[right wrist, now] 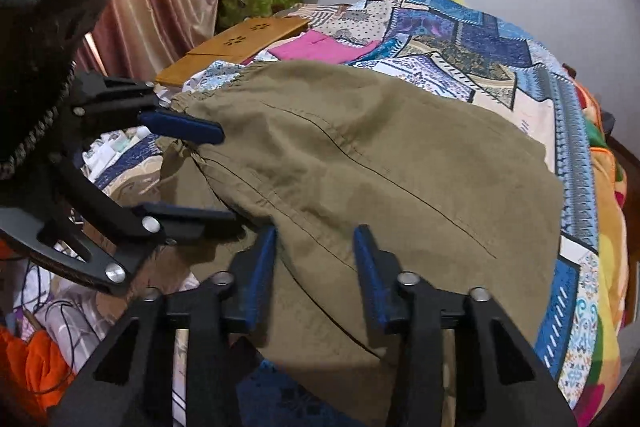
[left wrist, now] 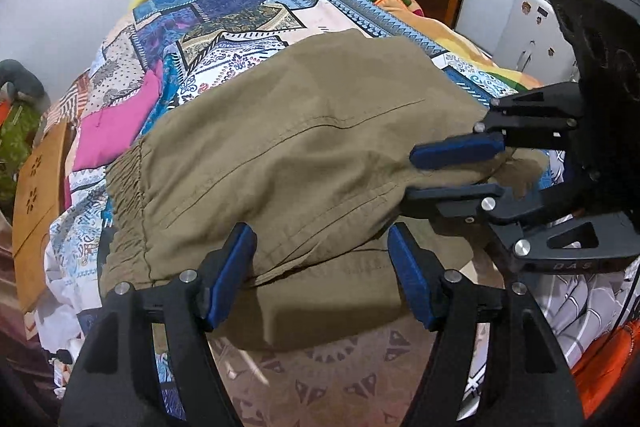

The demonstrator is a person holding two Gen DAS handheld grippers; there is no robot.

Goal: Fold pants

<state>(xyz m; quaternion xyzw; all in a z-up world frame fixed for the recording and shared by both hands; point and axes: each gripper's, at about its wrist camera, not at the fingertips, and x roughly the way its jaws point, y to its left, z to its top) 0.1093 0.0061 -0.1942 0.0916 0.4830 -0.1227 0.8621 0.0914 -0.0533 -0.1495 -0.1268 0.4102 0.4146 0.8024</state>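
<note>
Folding status: partly done, by judgement; olive pants (left wrist: 304, 147) lie doubled on the bed (left wrist: 248, 11), one layer lapped over another at the near edge.
Item location: pants on the patchwork bedspread, elastic waistband (left wrist: 124, 187) toward the wooden board (left wrist: 38, 195); pink cloth (left wrist: 116, 123) just beside.
Left gripper (left wrist: 320, 267): jaws apart, straddling the near folded edge; pads not pressing the fabric.
Right gripper (right wrist: 316, 271): jaws apart, narrower, fabric between them; from the left wrist view, a bunched end of the pants sits between its fingers, but a firm clamp cannot be told.
Done: lengthwise or first fold appears laid.
Left: by judgement, smoothing and at least one further fold to a compact bundle.
Hidden: far hems, not visible.
</note>
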